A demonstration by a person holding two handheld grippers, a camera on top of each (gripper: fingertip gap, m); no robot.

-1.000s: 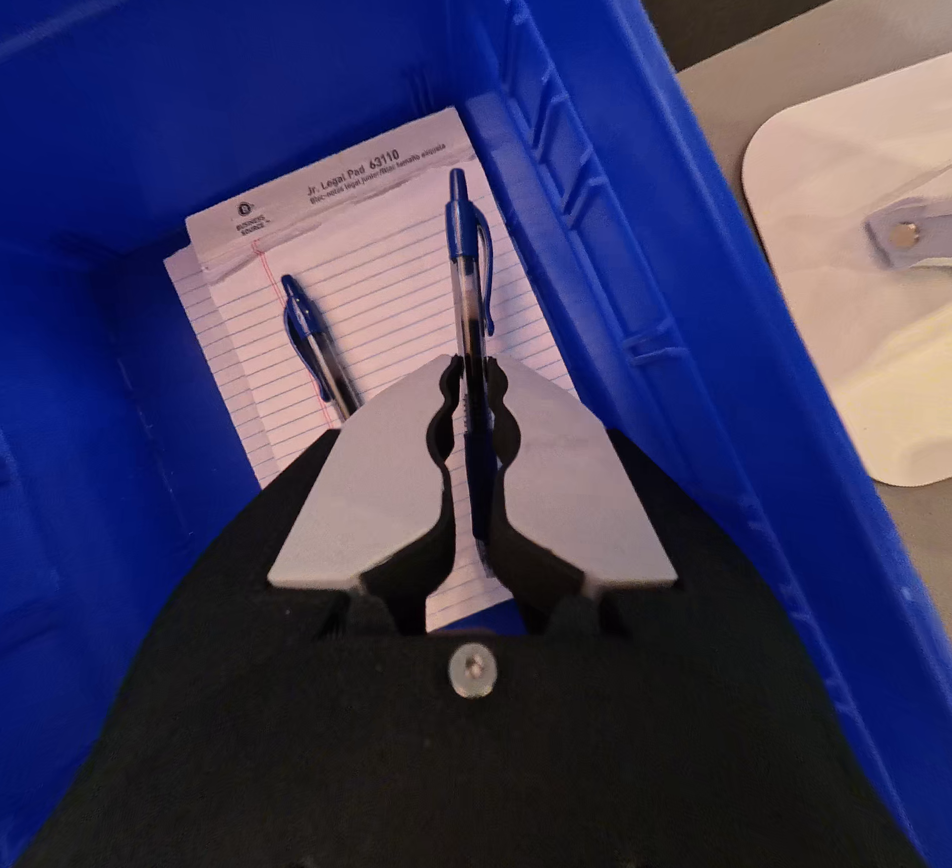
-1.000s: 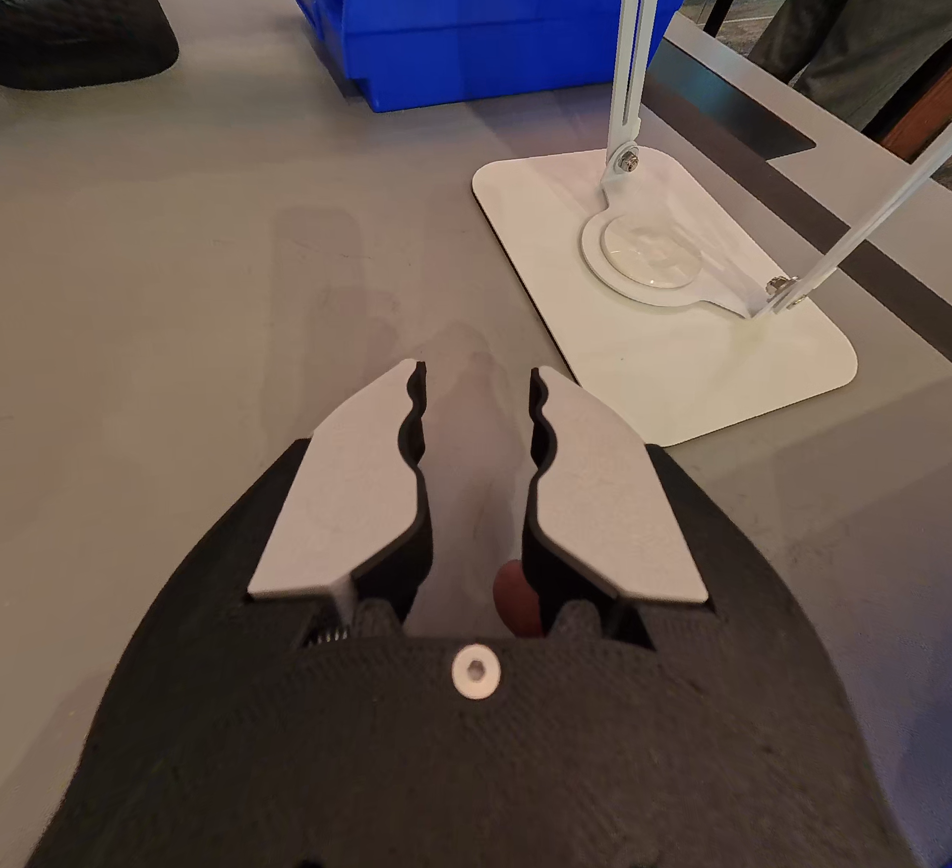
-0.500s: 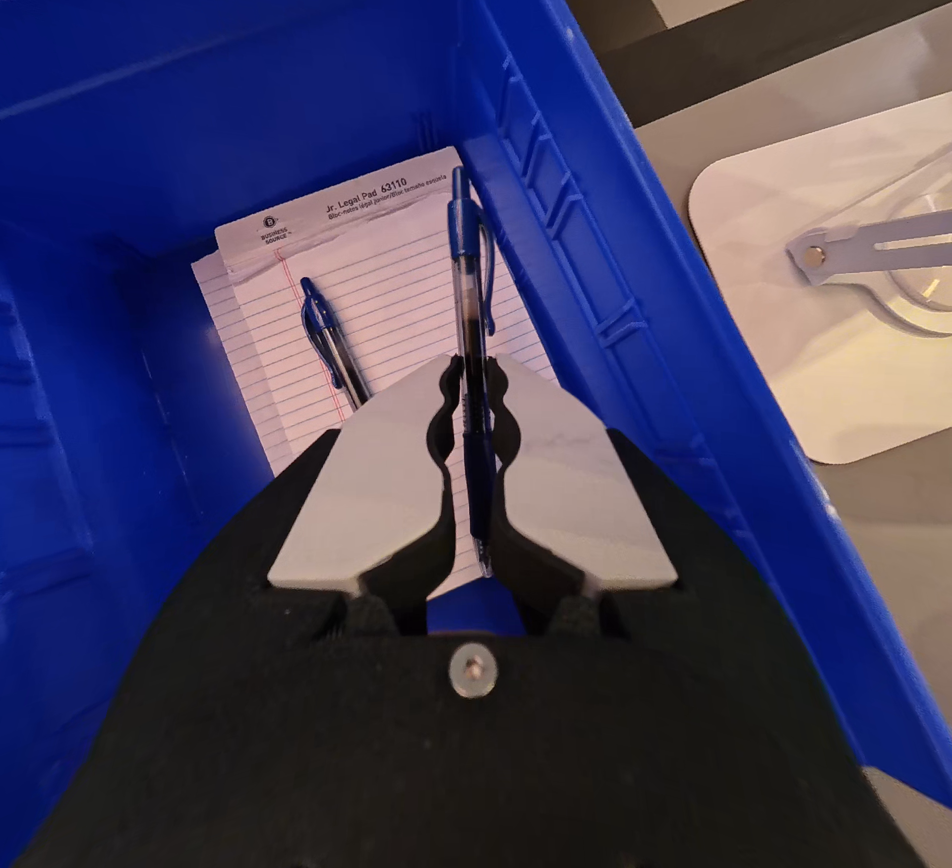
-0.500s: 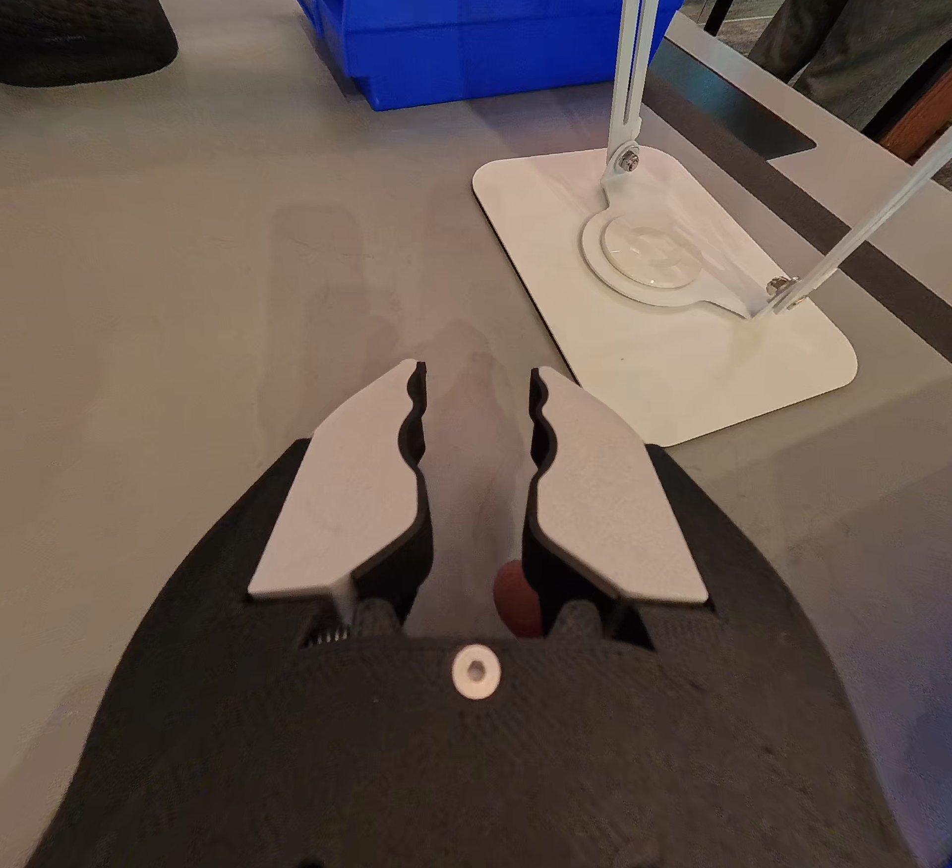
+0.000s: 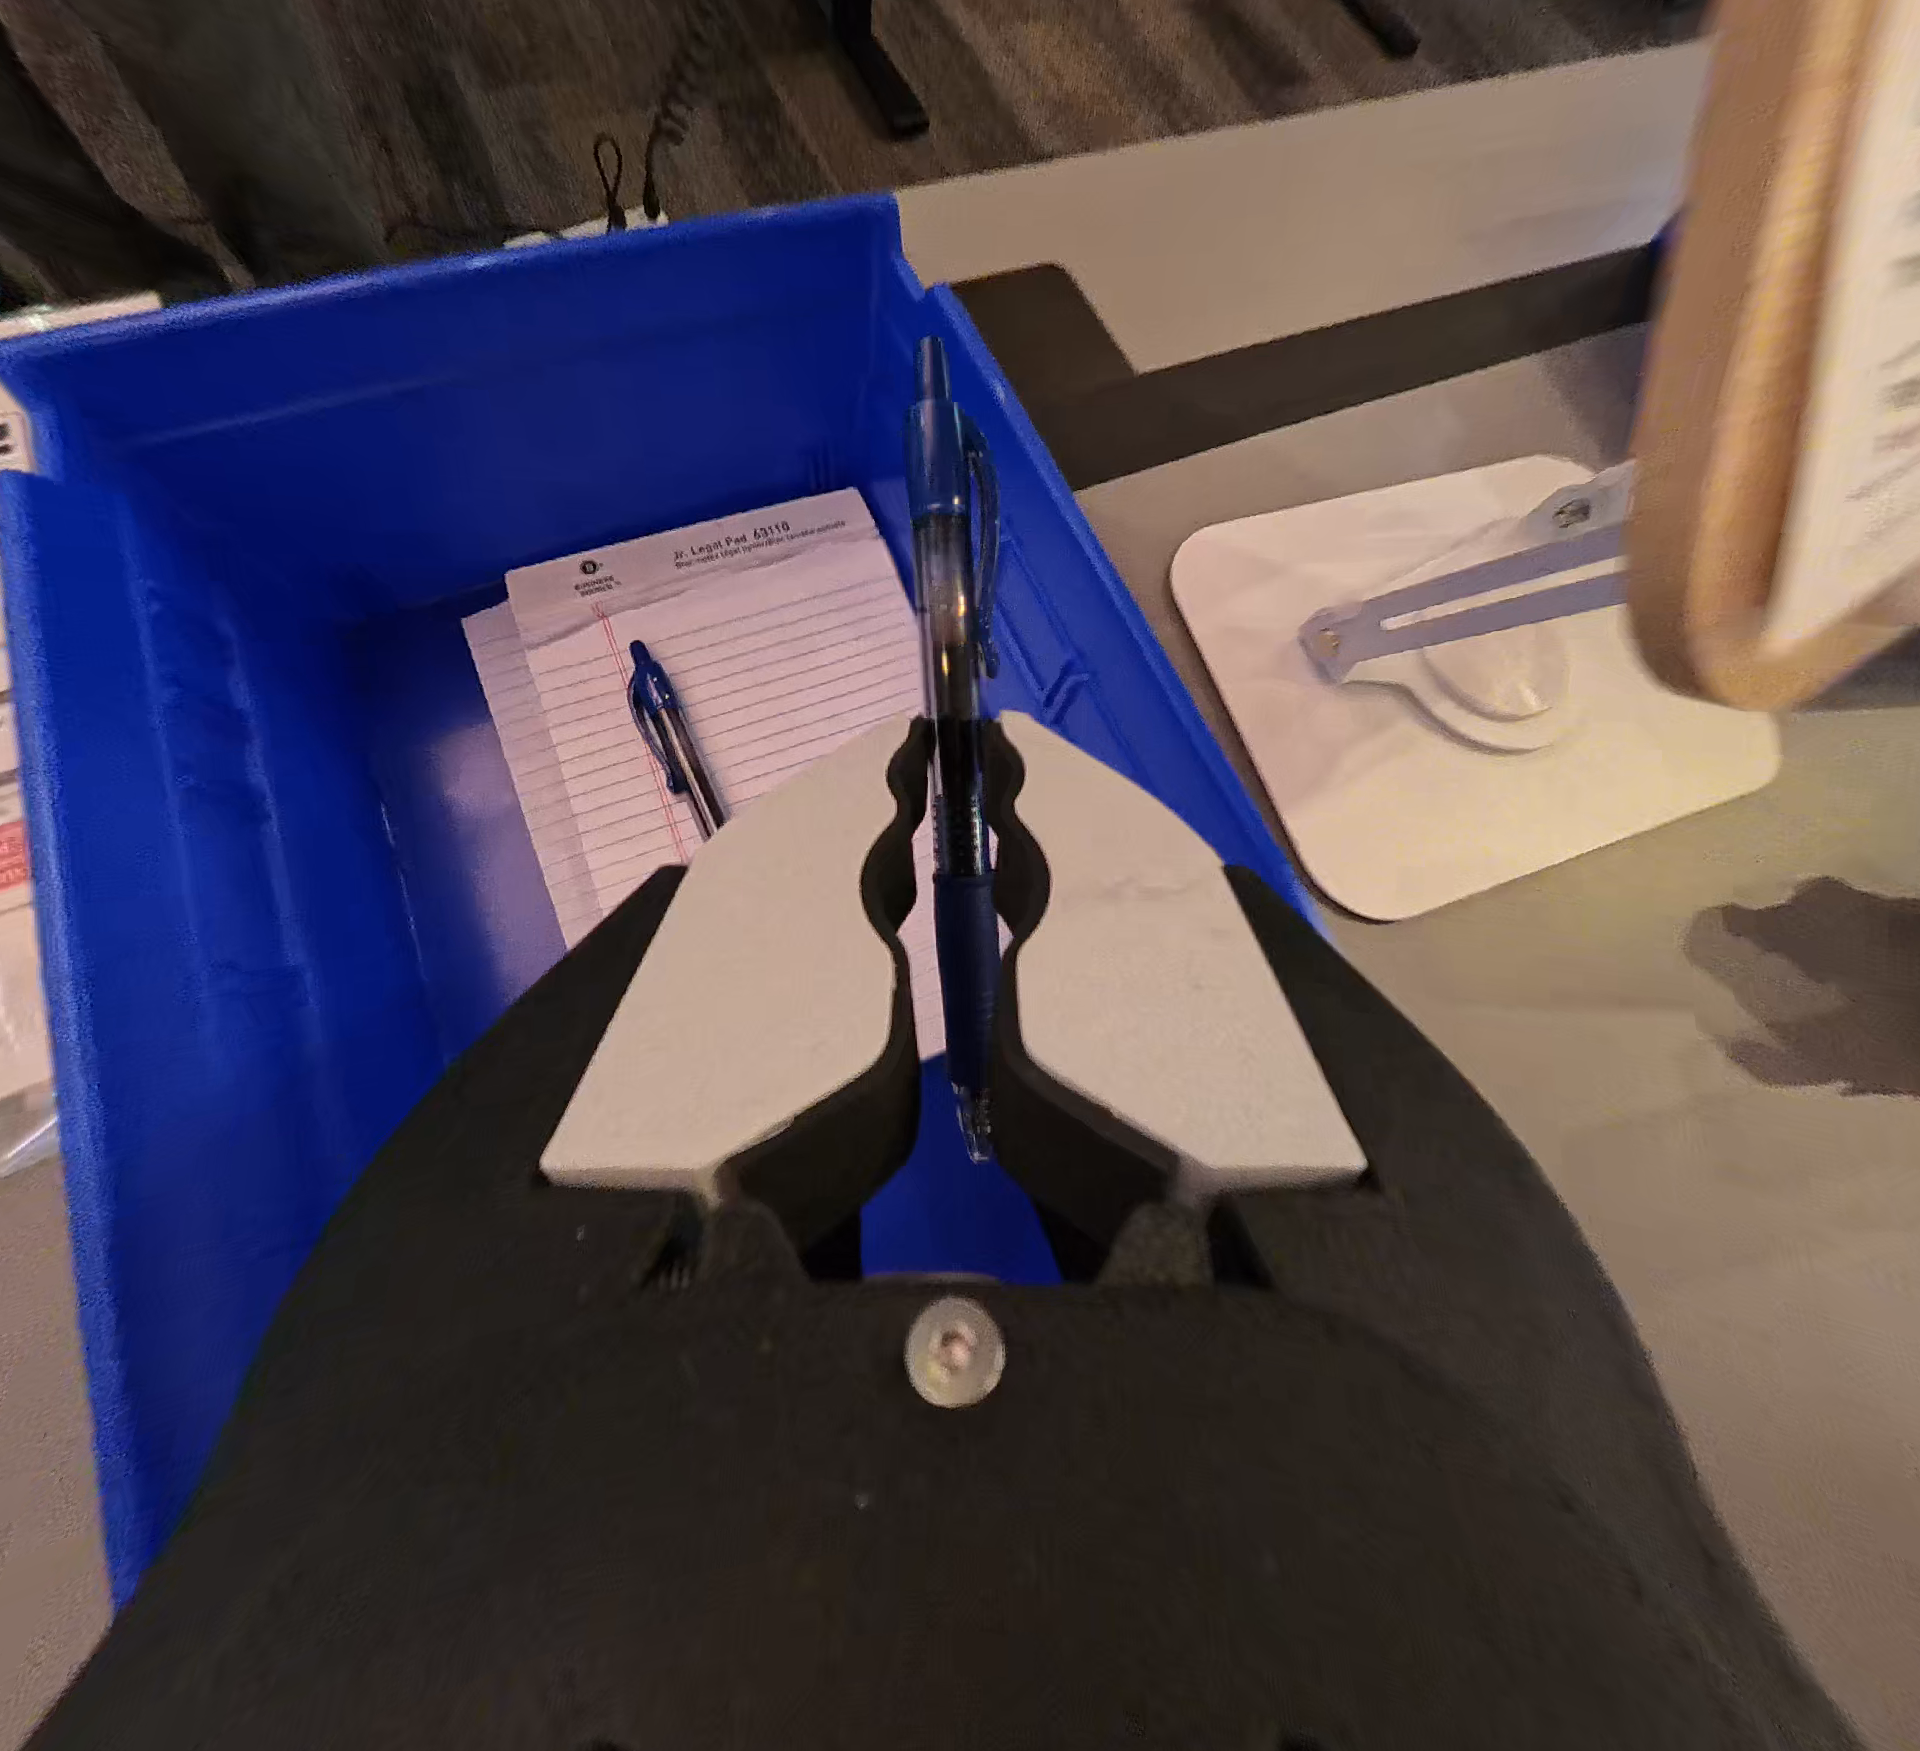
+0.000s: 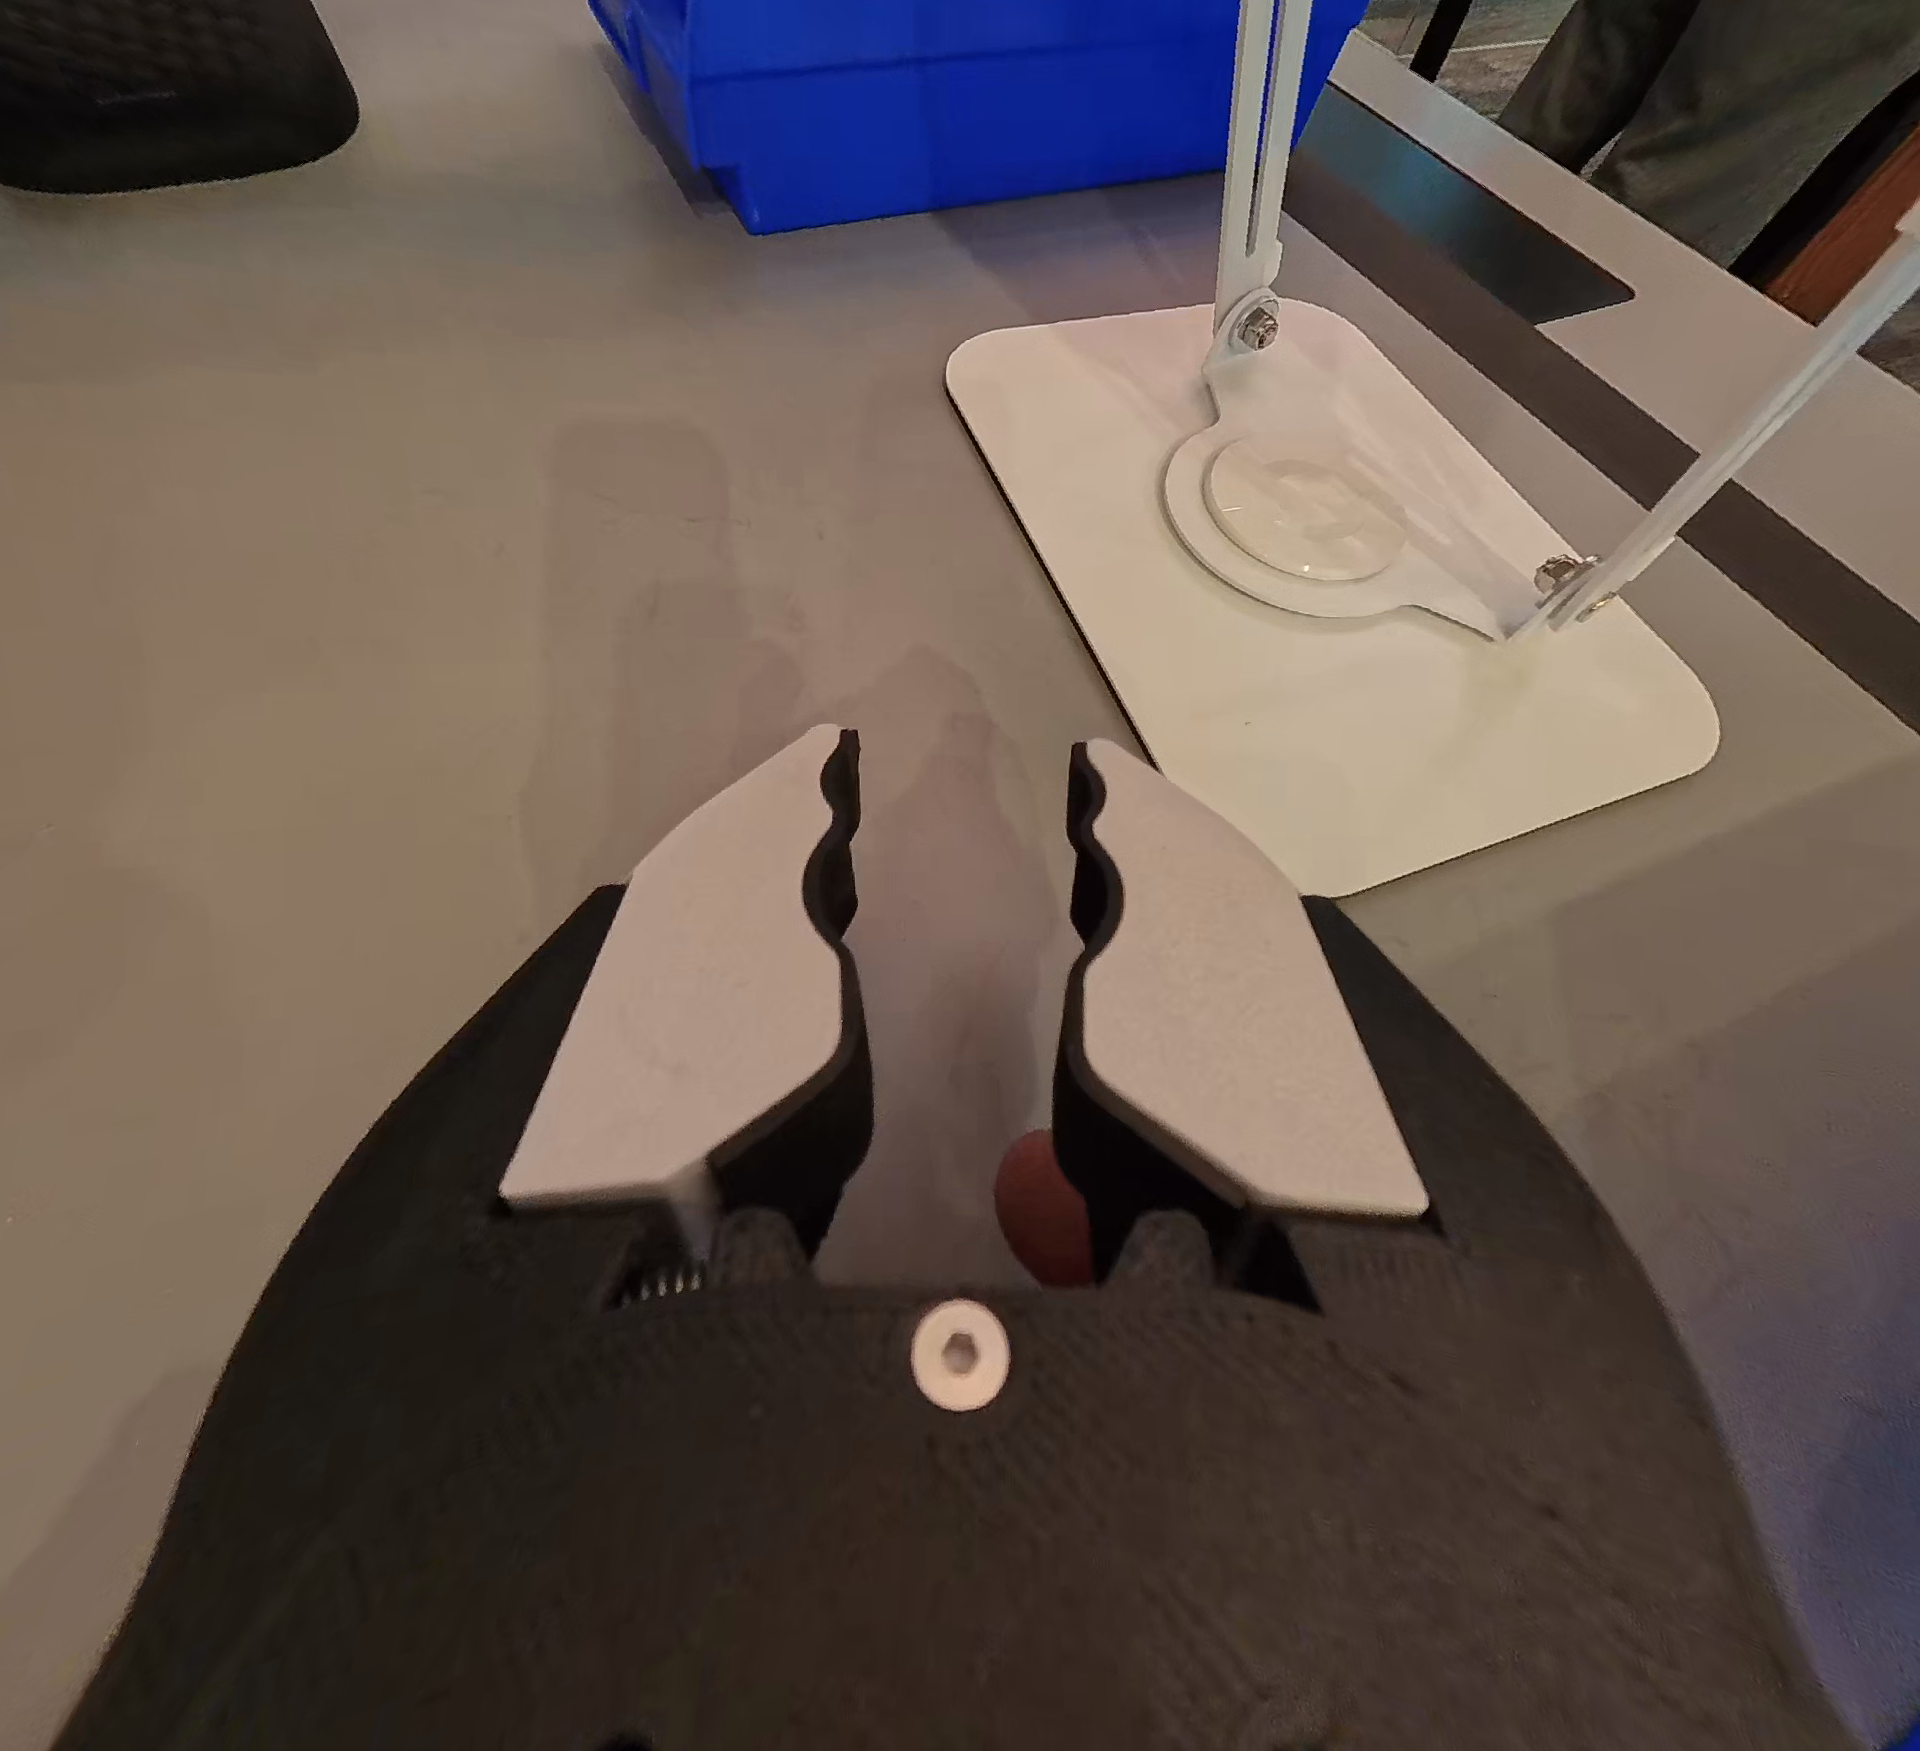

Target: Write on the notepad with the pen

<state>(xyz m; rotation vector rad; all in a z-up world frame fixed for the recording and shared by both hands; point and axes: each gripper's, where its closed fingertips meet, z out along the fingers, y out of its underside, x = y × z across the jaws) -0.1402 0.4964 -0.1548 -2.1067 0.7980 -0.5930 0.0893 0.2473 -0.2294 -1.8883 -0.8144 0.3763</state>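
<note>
Pen [image 5: 954,693], blue, clear barrel: pinched lengthwise between left gripper [image 5: 958,745] pads, above blue bin [image 5: 260,662]. Notepad [image 5: 748,652] in bin, second pen [image 5: 665,725] lying on it. Right gripper [image 6: 961,751]: spread, bare, over grey table [image 6: 416,506].

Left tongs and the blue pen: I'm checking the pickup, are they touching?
Touching. The left wrist view shows the left tongs shut on the blue pen, both pads against its barrel, above the blue bin.

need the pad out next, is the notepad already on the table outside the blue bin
No, the notepad lies inside the blue bin.
</note>
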